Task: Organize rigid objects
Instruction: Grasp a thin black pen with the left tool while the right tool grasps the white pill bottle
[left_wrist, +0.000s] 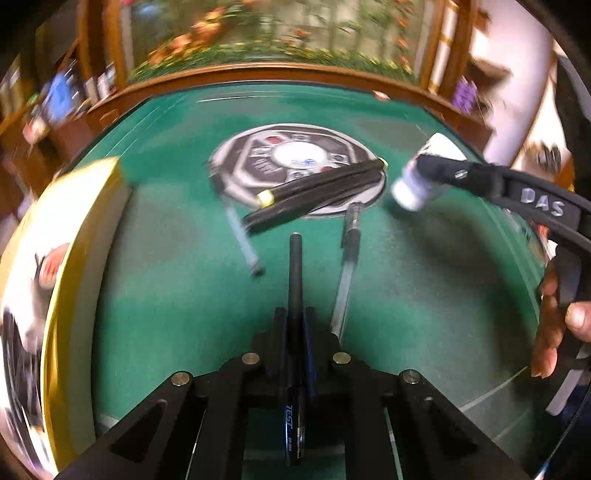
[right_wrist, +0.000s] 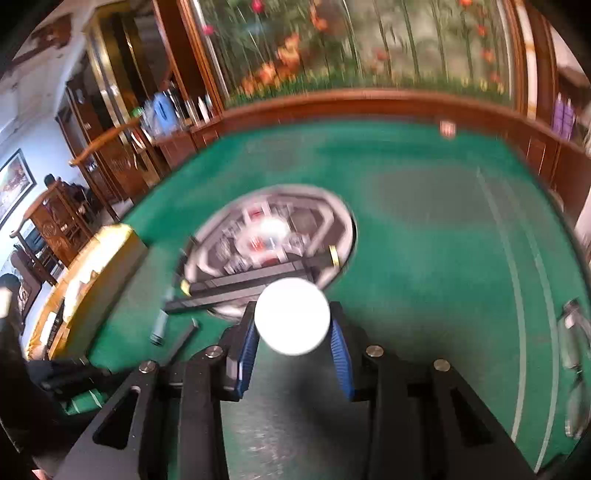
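Green felt desk (left_wrist: 406, 277) under both views. Left hand-held gripper (left_wrist: 295, 325) is clamped narrow on a black pen (left_wrist: 295, 280); pen runs straight along the fingers, tip toward 12 o'clock, lifted off the felt as far as I can tell. "TEST" print shows on the barrel near the bottom of the left wrist view.

Right hand-held gripper (right_wrist: 291, 325) grips a white bottle (right_wrist: 291, 315) between its blue pads (right_wrist: 341, 360); from its own camera only the round white end shows. In the left wrist view that bottle (left_wrist: 413, 184) sits at 2 o'clock, tilted, in the black fingers, above the desk.

Containers:
- Round patterned tray (left_wrist: 295, 155) at 12 o'clock, centre of desk. Black folded fan with gold ends (left_wrist: 321, 192) lies across its near rim, partly off onto the felt. Motion blur, can't tell whether anything else is loose in it.
- Yellow box (left_wrist: 66, 280) at 9 o'clock, on the left edge of the desk. Printed top, contents not visible.

Loose on the felt:
- Clear pen (left_wrist: 243, 240) at 11 o'clock, just beside the fan's near end.
- Clear pen with black cap (left_wrist: 347, 258) at 1 o'clock, just right of the held pen, cap end touching or nearly touching the tray rim.
- Clear glass item (right_wrist: 572, 343) at 3 o'clock in the right wrist view, too blurred to identify.
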